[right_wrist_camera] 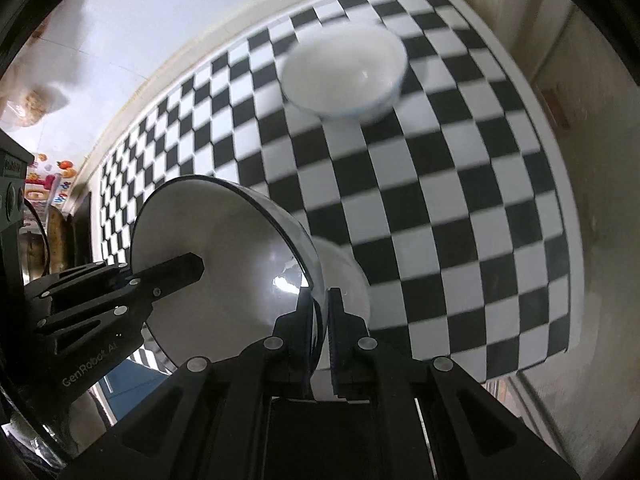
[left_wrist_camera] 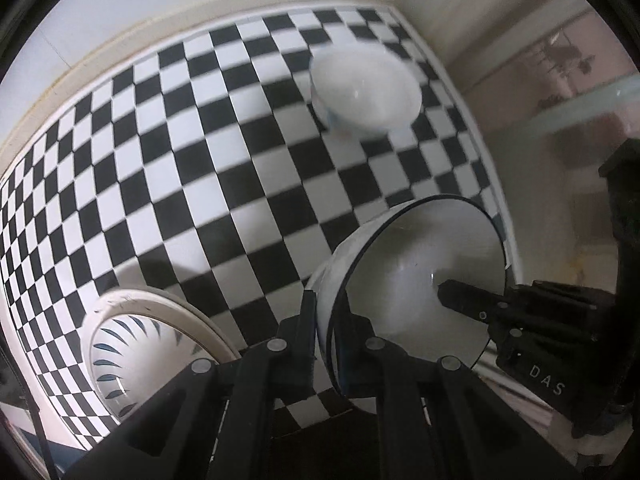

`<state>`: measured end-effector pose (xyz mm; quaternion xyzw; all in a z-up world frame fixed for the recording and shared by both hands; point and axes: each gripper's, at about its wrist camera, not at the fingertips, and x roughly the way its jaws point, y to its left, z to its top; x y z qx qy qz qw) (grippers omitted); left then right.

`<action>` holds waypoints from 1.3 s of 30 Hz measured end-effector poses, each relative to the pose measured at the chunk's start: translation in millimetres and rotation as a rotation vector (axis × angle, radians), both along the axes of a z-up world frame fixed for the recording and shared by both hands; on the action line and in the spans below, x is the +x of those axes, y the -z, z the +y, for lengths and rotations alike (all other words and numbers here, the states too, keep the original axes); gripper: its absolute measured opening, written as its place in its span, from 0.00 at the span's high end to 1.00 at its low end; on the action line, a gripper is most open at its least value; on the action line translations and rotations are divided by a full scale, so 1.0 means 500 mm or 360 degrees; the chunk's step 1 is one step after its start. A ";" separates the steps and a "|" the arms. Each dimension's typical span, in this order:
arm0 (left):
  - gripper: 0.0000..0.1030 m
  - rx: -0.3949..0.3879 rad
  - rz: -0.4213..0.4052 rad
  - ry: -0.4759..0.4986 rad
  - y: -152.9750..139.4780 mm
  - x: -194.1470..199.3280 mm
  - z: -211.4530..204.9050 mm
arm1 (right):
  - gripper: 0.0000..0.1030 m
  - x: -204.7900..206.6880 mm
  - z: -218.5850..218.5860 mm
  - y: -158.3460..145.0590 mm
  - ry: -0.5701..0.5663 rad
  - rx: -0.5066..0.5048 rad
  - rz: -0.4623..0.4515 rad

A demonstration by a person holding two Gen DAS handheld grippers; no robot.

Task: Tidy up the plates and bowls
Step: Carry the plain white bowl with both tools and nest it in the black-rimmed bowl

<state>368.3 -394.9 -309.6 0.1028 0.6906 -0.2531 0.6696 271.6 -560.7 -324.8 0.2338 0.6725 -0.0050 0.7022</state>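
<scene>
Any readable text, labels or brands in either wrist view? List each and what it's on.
"DAS": on the right gripper body, left wrist view.
"GenRobot AI": on the left gripper body, right wrist view.
Colourful stickers at the left edge, right wrist view: too blurred to read.
Nothing readable elsewhere.

far white bowl (left_wrist_camera: 365,92) motion-blurred, patterned plate (left_wrist_camera: 132,344) partly hidden behind tongs, clutter (right_wrist_camera: 40,196) indistinct

Between your two grippers hangs the large bowl (left_wrist_camera: 416,280), tilted on edge above the checkered mat (left_wrist_camera: 200,168). Ahead of both tools, the small bowl (right_wrist_camera: 344,72) sits on the mat. Left of your left gripper (left_wrist_camera: 326,344), the patterned dish (left_wrist_camera: 132,344) lies on the mat's near edge.
</scene>
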 end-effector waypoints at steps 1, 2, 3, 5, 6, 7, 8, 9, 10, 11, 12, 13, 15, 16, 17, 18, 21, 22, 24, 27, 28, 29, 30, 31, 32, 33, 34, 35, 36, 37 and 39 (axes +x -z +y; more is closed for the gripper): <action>0.94 0.0013 0.0013 0.0004 0.007 -0.004 -0.003 | 0.92 -0.005 -0.001 0.011 0.0002 0.0000 0.0012; 0.94 0.0027 0.0025 0.0016 0.018 -0.010 -0.006 | 0.92 -0.011 -0.001 0.022 0.0003 -0.0001 0.0028; 0.94 0.0049 0.0038 0.0028 0.033 -0.017 -0.009 | 0.92 -0.016 -0.001 0.034 0.0004 -0.0005 0.0044; 0.94 0.0081 0.0056 0.0048 0.051 -0.028 -0.015 | 0.93 -0.026 -0.003 0.056 0.0014 0.0006 0.0073; 0.94 0.0094 0.0060 0.0052 0.058 -0.030 -0.015 | 0.93 -0.032 -0.004 0.069 0.0016 0.0003 0.0089; 0.94 0.0109 0.0062 0.0056 0.065 -0.032 -0.017 | 0.93 -0.037 -0.003 0.079 0.0014 0.0001 0.0100; 0.94 0.0124 0.0062 0.0068 0.070 -0.035 -0.020 | 0.93 -0.036 -0.003 0.084 0.0008 -0.0003 0.0107; 0.94 0.0136 0.0061 0.0074 0.074 -0.036 -0.022 | 0.93 -0.039 -0.001 0.092 -0.0001 -0.0012 0.0116; 0.94 0.0151 0.0057 0.0074 0.078 -0.038 -0.023 | 0.93 -0.039 -0.001 0.098 -0.0004 -0.0014 0.0122; 0.94 0.0162 0.0055 0.0076 0.080 -0.038 -0.024 | 0.93 -0.041 0.001 0.104 -0.0009 -0.0012 0.0129; 0.94 0.0175 0.0050 0.0072 0.081 -0.036 -0.024 | 0.93 -0.038 0.002 0.108 -0.0010 -0.0009 0.0135; 0.94 0.0177 0.0040 0.0069 0.082 -0.035 -0.023 | 0.92 -0.041 0.003 0.112 -0.0012 -0.0006 0.0137; 0.94 0.0198 0.0016 0.0077 0.084 -0.034 -0.027 | 0.93 -0.035 0.005 0.112 -0.0024 -0.0023 0.0133; 0.94 0.0205 0.0007 0.0078 0.086 -0.036 -0.025 | 0.93 -0.030 0.007 0.111 -0.0026 -0.0029 0.0133; 0.94 0.0213 -0.0004 0.0079 0.086 -0.038 -0.025 | 0.93 -0.029 0.007 0.110 -0.0030 -0.0032 0.0133; 0.94 0.0220 -0.0013 0.0082 0.085 -0.039 -0.026 | 0.93 -0.028 0.008 0.110 -0.0037 -0.0039 0.0133; 0.93 0.0236 -0.0034 0.0090 0.085 -0.042 -0.028 | 0.93 -0.023 0.009 0.109 -0.0053 -0.0050 0.0134; 0.93 0.0238 -0.0039 0.0091 0.084 -0.041 -0.029 | 0.93 -0.018 0.012 0.108 -0.0058 -0.0051 0.0135; 0.93 0.0244 -0.0043 0.0091 0.084 -0.039 -0.029 | 0.93 -0.015 0.012 0.109 -0.0065 -0.0044 0.0143; 0.93 0.0255 -0.0042 0.0090 0.086 -0.042 -0.032 | 0.93 -0.011 0.014 0.112 -0.0070 -0.0035 0.0151; 0.93 0.0255 -0.0042 0.0090 0.086 -0.044 -0.030 | 0.93 -0.011 0.014 0.113 -0.0070 -0.0032 0.0154; 0.93 0.0254 -0.0042 0.0087 0.086 -0.045 -0.030 | 0.93 -0.012 0.014 0.114 -0.0070 -0.0029 0.0158; 0.93 0.0252 -0.0041 0.0082 0.086 -0.046 -0.030 | 0.93 -0.011 0.015 0.114 -0.0075 -0.0026 0.0160; 0.93 0.0252 -0.0040 0.0081 0.087 -0.048 -0.029 | 0.93 -0.013 0.015 0.114 -0.0073 -0.0023 0.0160; 0.93 0.0252 -0.0041 0.0085 0.086 -0.048 -0.027 | 0.93 -0.012 0.013 0.115 -0.0066 -0.0017 0.0164; 0.93 0.0253 -0.0039 0.0080 0.085 -0.047 -0.027 | 0.92 -0.010 0.012 0.117 -0.0065 -0.0011 0.0174; 0.92 0.0253 -0.0032 0.0075 0.084 -0.047 -0.026 | 0.92 -0.008 0.013 0.117 -0.0068 -0.0008 0.0184; 0.92 0.0252 -0.0025 0.0071 0.083 -0.047 -0.025 | 0.92 -0.008 0.012 0.116 -0.0065 -0.0008 0.0192; 0.92 0.0252 -0.0017 0.0068 0.083 -0.048 -0.025 | 0.92 -0.007 0.013 0.116 -0.0070 -0.0011 0.0198; 0.92 0.0253 -0.0013 0.0065 0.083 -0.050 -0.025 | 0.92 -0.009 0.012 0.113 -0.0074 -0.0011 0.0203; 0.92 0.0259 -0.0015 0.0067 0.082 -0.051 -0.026 | 0.91 -0.011 0.012 0.112 -0.0076 0.0008 0.0218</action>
